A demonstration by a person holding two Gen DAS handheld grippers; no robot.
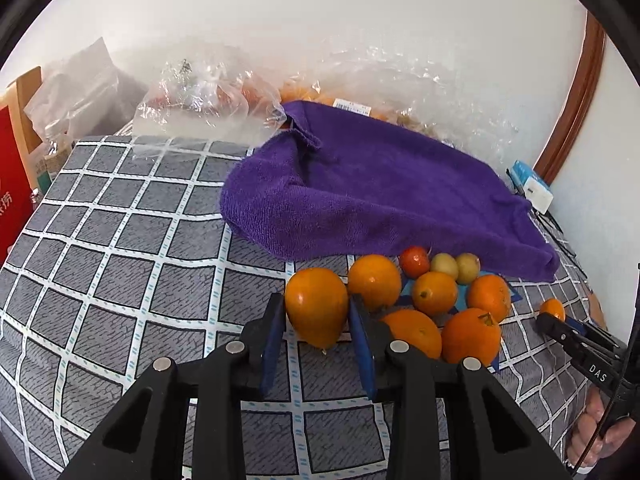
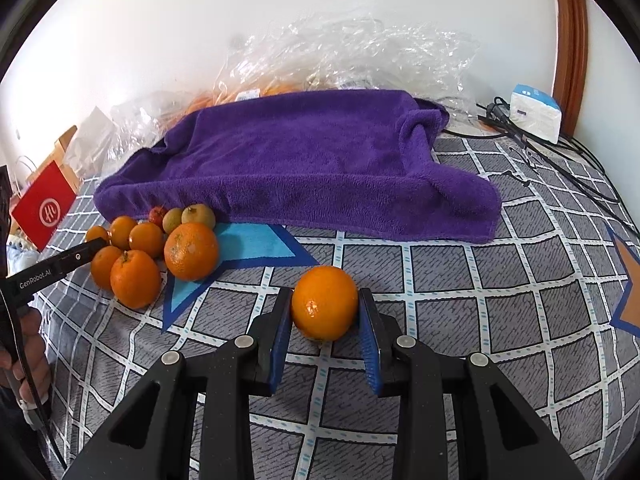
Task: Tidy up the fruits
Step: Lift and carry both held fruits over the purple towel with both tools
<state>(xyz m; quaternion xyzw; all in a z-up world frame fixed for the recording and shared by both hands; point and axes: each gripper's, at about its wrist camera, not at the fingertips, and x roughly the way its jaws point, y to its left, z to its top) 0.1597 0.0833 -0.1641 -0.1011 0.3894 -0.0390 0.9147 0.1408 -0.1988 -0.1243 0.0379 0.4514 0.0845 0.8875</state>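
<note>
An egg-shaped orange fruit [image 1: 317, 312] is grasped by the left gripper [image 1: 318, 320]; its blue fingers [image 1: 274, 344] are pressed against both sides of the fruit, at the left edge of a cluster of fruits on the desk [image 1: 120, 248], which is covered with a grey checked cloth. Whether this fruit is lifted or rests on the cloth cannot be told.

A round orange [image 2: 324, 303] is clamped between the fingers [image 2: 370, 344] of the right gripper [image 2: 325, 316], well apart from the cluster, over the checked cloth to the right of a blue star-shaped patch [image 2: 256, 246].

The remaining cluster [image 2: 160, 248] is seen just in front of a purple towel [image 1: 380, 184]: several oranges, one small red fruit [image 1: 414, 261] and two yellowish-green fruits [image 1: 456, 267], all packed close together, some on the blue patch.

The towel is draped over something bulky. Crumpled clear plastic bags [image 2: 360, 52] with orange produce inside are piled behind it against the white wall. A white and blue box [image 2: 536, 110] and black cables [image 2: 560, 152] are seen at the far right of the desk, and a red bag [image 2: 44, 204] at its left side. At the right edge of the left wrist view, part of a hand [image 1: 600, 432] is visible on the right gripper's handle.
</note>
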